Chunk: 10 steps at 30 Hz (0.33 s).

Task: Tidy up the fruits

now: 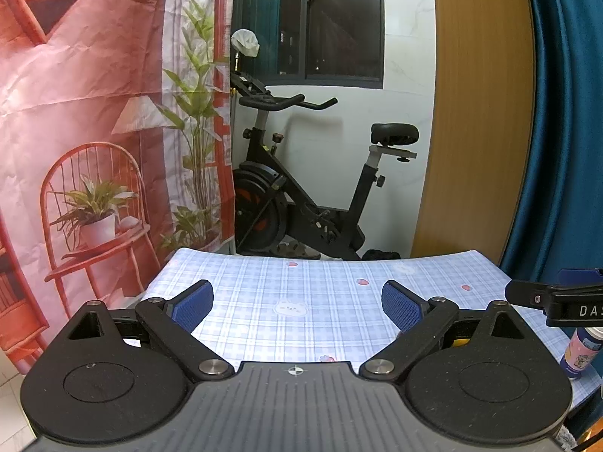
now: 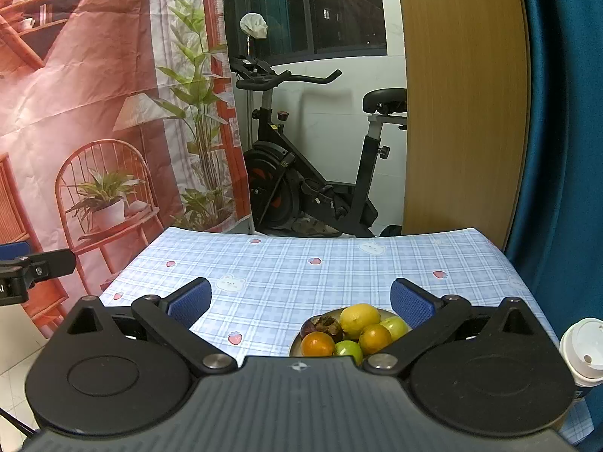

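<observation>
In the right wrist view a plate (image 2: pixel 296 344) holds a yellow lemon (image 2: pixel 360 317), two oranges (image 2: pixel 317 343), green fruits (image 2: pixel 348 349) and a dark mangosteen (image 2: pixel 323 326). It sits on the blue checked tablecloth (image 2: pixel 301 275), close under my right gripper (image 2: pixel 301 301), which is open and empty, its right finger (image 2: pixel 409 303) over the plate's edge. My left gripper (image 1: pixel 297 305) is open and empty above bare cloth (image 1: pixel 301 293). No fruit shows in the left wrist view.
A white-lidded cup (image 2: pixel 584 350) stands at the table's right edge; it also shows in the left wrist view (image 1: pixel 580 350). An exercise bike (image 2: pixel 309 173) stands behind the table. A printed backdrop (image 2: pixel 94 113) hangs left, a blue curtain (image 2: pixel 565 113) right.
</observation>
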Motion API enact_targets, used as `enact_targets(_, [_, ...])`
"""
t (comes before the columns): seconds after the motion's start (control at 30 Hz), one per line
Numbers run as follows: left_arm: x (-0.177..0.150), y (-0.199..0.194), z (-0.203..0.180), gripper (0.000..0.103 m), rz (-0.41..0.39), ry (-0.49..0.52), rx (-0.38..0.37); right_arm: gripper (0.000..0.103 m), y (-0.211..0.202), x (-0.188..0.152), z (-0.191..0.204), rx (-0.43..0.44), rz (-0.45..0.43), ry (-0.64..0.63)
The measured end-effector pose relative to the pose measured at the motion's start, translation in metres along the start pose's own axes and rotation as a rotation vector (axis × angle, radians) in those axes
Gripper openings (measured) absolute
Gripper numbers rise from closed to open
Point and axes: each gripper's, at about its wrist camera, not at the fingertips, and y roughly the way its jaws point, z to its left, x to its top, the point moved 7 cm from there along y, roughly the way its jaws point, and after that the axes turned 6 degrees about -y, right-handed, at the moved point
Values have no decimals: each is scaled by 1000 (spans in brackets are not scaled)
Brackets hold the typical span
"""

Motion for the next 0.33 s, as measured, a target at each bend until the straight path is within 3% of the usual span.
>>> enact_targets(0.33, [-1,1,1,98,0,-10,6,103,6,-4,-1,0,9,-1])
